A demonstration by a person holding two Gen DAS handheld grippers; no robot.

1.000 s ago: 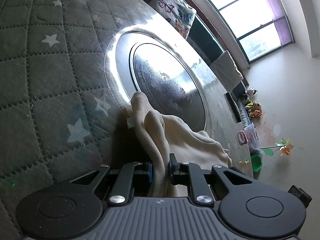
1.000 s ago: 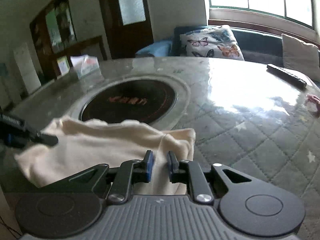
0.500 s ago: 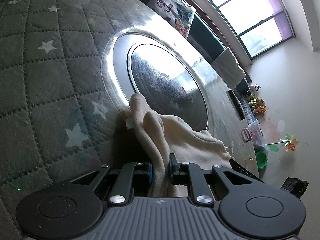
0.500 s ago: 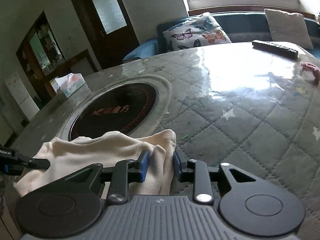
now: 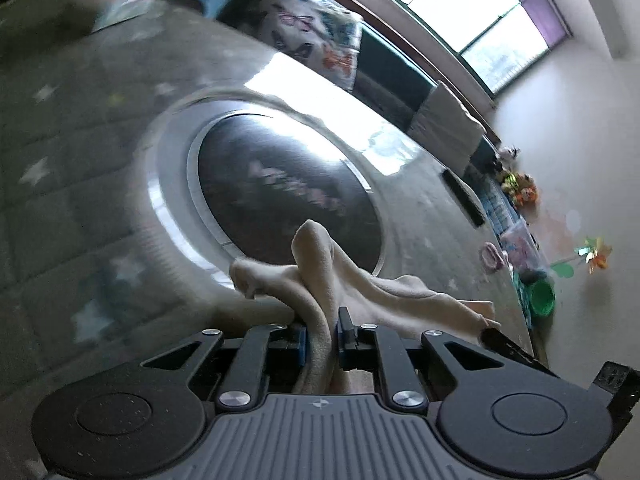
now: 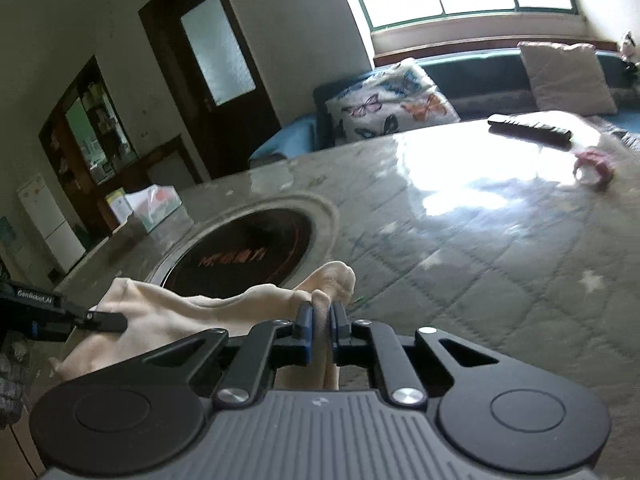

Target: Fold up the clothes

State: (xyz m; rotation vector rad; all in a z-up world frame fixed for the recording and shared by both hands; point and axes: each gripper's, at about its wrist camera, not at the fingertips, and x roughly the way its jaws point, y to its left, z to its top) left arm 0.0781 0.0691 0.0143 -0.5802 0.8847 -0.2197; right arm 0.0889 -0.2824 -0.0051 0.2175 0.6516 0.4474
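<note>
The cream, soft knit garment [image 5: 360, 288] was pinched at two places and hung between them, low in the centre of both wrist views. In the left wrist view the left gripper [image 5: 322, 334] held a thick fold of it between narrow jaws, the cloth running away toward the lower right of the frame, where the tip of the right gripper [image 5: 504, 342] met its far end. In the right wrist view the right gripper's [image 6: 321, 330] jaws had just been closing and stood nearly together on a bunched edge of the cloth. From there the garment stretched to the lower left of the frame, where the left gripper [image 6: 104, 320] gripped the other end. So its long axis ran from one gripper to the other, with both equally placed on it.

Beneath lay the grey quilted, star-printed table cover [image 6: 500, 280] under a glossy clear sheet, with the dark round cooktop [image 6: 244, 252] just beyond the cloth.

Of containers, a tissue box [image 6: 154, 206] stood at mid left, a tissue sticking out, and a green cup [image 5: 542, 294] sat at right, its contents not visible.
</note>
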